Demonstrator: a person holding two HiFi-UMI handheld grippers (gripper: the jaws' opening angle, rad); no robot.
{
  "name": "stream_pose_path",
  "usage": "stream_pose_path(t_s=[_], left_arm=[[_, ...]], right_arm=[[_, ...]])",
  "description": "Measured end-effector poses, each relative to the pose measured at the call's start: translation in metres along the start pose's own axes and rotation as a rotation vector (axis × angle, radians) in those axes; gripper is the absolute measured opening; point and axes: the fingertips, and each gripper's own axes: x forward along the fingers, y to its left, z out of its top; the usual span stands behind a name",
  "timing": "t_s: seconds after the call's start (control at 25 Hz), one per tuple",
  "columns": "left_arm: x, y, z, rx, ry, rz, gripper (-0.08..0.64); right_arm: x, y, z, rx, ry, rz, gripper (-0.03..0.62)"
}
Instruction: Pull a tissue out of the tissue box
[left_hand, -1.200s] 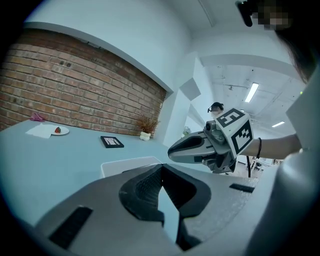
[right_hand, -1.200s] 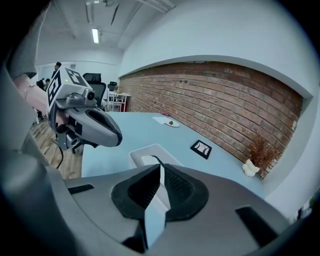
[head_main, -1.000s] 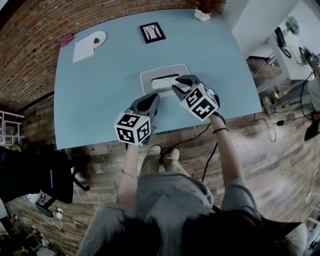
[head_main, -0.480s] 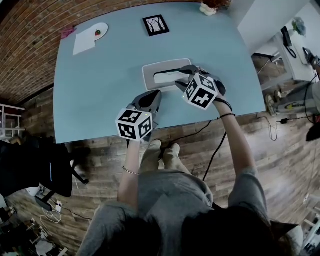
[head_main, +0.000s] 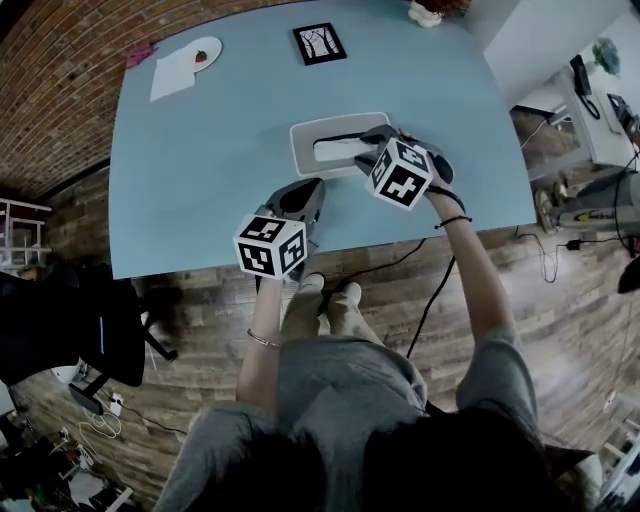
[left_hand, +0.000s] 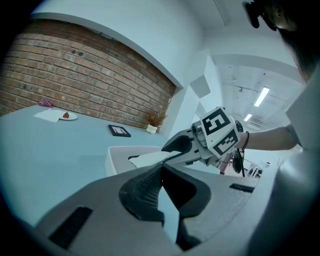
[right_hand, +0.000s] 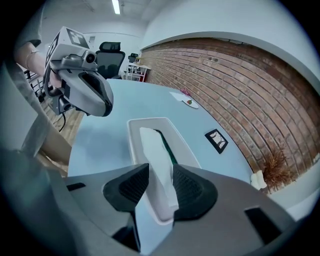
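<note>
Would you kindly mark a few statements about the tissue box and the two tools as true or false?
1. A tissue sticks out of the tissue box. True.
2. The right tool is clamped shut on the tissue. False: its jaws have just been opening and stand apart, with the tissue between them.
3. The left tool grips the tissue box. False: its jaws are together with nothing between them.
4. A picture frame lies on the table beyond the box. True.
</note>
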Motion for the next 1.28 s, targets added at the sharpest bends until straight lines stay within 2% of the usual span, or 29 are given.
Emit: stream_pose_path(t_s=[0.28, 0.44, 0.56, 1.28], left_arm=[[0.002, -0.003, -0.003, 0.003, 0.008, -0.003, 0.003], [0.004, -0.003, -0.004, 0.004, 0.012, -0.007, 0.003], [0.006, -0.004, -0.002, 0.004, 0.013, -0.009, 0.003], [0.002, -0.002, 0.019, 0.046, -0.006, 0.002, 0.003]], right_arm=[[0.000, 0.000, -0.002, 0.003, 0.002, -0.005, 0.131], [0.000, -0.006, -0.002, -0.001, 0.004, -0.032, 0.036], [-0.001, -0.010, -0.001, 0.000, 0.002, -0.044, 0.008], [-0.014, -0.014, 0.008, -0.040, 0.008, -0.070, 0.003]])
